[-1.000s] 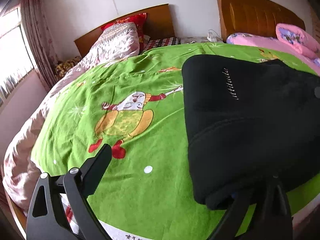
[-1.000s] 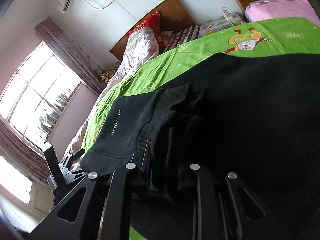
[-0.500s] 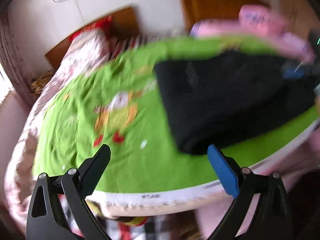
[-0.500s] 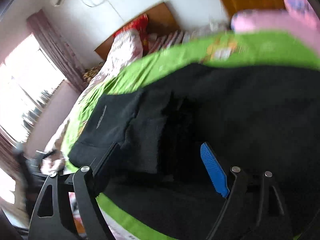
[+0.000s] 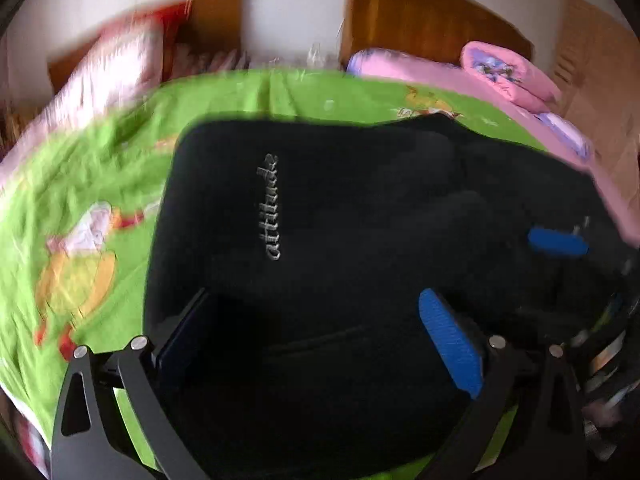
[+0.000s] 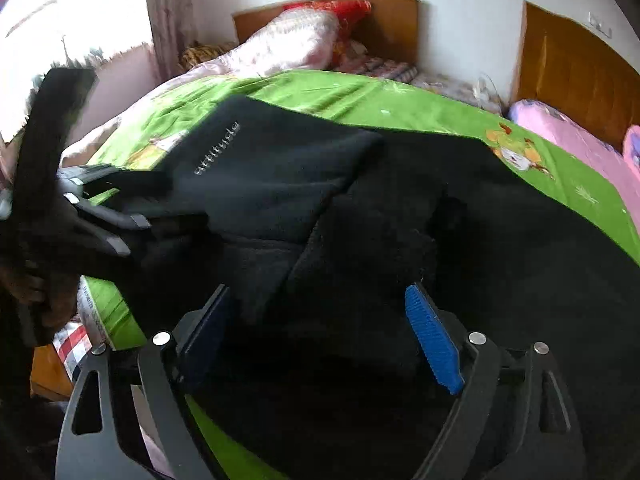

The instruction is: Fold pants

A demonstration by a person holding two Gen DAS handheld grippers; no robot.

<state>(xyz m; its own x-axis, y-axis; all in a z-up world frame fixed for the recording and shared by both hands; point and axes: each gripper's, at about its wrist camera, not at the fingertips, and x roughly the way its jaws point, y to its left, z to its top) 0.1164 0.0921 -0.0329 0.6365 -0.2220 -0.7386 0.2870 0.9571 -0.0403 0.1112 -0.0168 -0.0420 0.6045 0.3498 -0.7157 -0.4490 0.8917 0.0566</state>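
pants (image 6: 500, 248): lying folded on the green bed (image 6: 360, 92), under both tools
right tool (image 6: 320, 324): jaws just opening, standing wide, gripping nothing
left tool (image 5: 316, 320): gaping wide above the fabric

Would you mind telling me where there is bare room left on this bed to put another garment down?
The green sheet is bare left of the black pants, out to the pale quilt. A narrower green strip runs beyond the pants toward the headboard. The near edge is crowded: both open grippers, left and right, hover there.
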